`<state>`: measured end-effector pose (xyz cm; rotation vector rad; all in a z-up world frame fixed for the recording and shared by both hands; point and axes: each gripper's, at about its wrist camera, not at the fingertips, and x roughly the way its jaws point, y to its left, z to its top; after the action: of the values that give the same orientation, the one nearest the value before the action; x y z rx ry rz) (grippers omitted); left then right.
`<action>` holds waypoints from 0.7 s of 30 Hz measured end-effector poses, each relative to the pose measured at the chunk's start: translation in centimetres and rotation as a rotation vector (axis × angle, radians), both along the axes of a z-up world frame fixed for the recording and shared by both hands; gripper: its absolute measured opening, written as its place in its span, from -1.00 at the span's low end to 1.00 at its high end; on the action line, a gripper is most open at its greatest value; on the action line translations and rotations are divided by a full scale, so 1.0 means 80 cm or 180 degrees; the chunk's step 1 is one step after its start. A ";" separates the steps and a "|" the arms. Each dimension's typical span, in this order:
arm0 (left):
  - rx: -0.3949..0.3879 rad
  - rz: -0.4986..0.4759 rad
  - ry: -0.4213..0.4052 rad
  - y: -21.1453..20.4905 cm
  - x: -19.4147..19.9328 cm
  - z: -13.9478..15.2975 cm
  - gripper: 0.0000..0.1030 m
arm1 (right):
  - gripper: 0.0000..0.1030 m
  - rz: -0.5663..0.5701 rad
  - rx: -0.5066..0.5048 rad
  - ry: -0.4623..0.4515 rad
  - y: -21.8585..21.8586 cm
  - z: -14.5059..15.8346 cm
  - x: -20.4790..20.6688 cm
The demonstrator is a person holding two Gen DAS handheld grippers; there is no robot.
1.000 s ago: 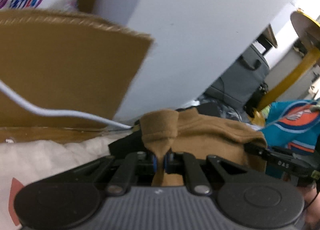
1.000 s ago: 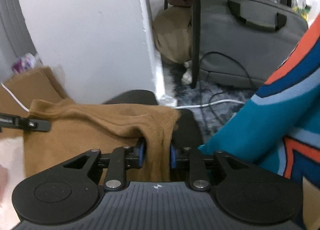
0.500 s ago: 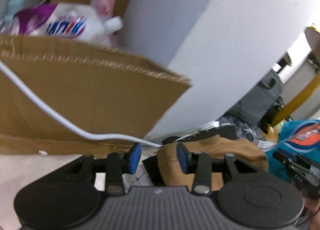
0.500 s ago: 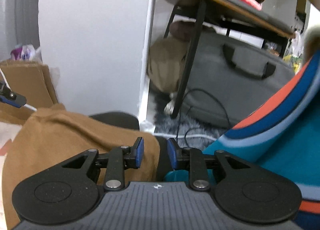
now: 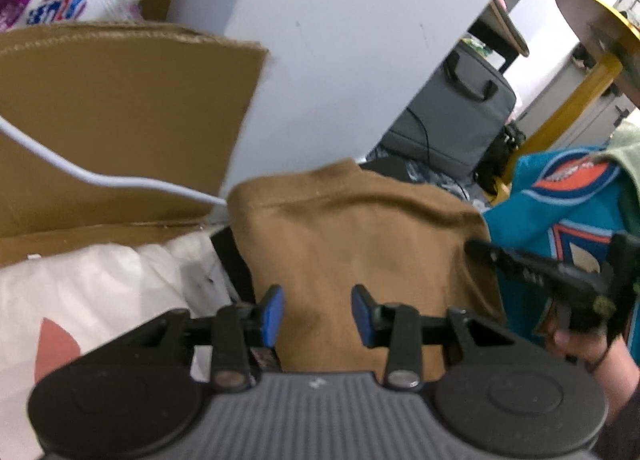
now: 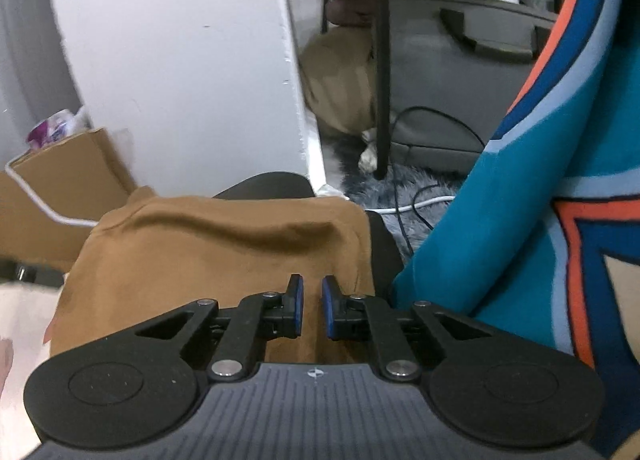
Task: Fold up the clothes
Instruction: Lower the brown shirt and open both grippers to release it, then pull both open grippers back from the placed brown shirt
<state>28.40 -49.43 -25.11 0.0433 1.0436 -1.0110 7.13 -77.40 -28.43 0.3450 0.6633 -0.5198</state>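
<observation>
Since a second ago you are letting go of the brown garment (image 5: 360,236) with both grippers. It is lying folded, long axis running left-right, teal jersey (image 5: 560,203) crowding its right edge. Left gripper (image 5: 318,316) fingers are standing apart, empty; right gripper (image 6: 311,306) fingers are closing on nothing, angled down.

A white bedsheet (image 5: 100,280) with a pink shape printed on it covers the surface at the left. On it lies a brown garment (image 5: 360,244), folded flat, with a black cloth (image 5: 234,260) showing under its left edge. Just right of the brown piece lies a teal jersey (image 5: 560,215) with orange and blue trim. A cardboard box (image 5: 120,119) stands behind the sheet.
</observation>
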 end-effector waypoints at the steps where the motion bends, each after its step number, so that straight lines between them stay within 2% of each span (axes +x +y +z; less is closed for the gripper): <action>1: 0.0017 -0.0011 -0.0025 -0.005 -0.002 -0.003 -0.24 | -0.69 -0.0033 0.0001 -0.0004 -0.004 -0.001 0.004; 7: 0.0026 -0.0023 -0.0100 -0.015 -0.001 -0.006 -0.24 | -0.75 -0.0155 0.0058 0.0008 -0.031 -0.004 0.032; 11: 0.0009 -0.0039 -0.0152 -0.022 -0.005 -0.003 -0.24 | -0.73 -0.0111 -0.0044 0.0007 -0.034 0.005 0.042; 17: -0.0047 -0.0176 -0.0264 -0.027 -0.026 0.006 -0.24 | -0.73 0.0115 -0.0226 -0.0042 -0.003 0.026 0.014; 21: -0.0020 -0.0187 -0.0222 -0.031 -0.040 0.002 -0.24 | -0.72 0.0020 -0.0167 -0.0075 0.022 0.017 -0.021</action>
<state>25.22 -51.88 -24.98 0.1039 0.9801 -1.0589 5.44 -75.66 -27.09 0.2993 0.6266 -0.5253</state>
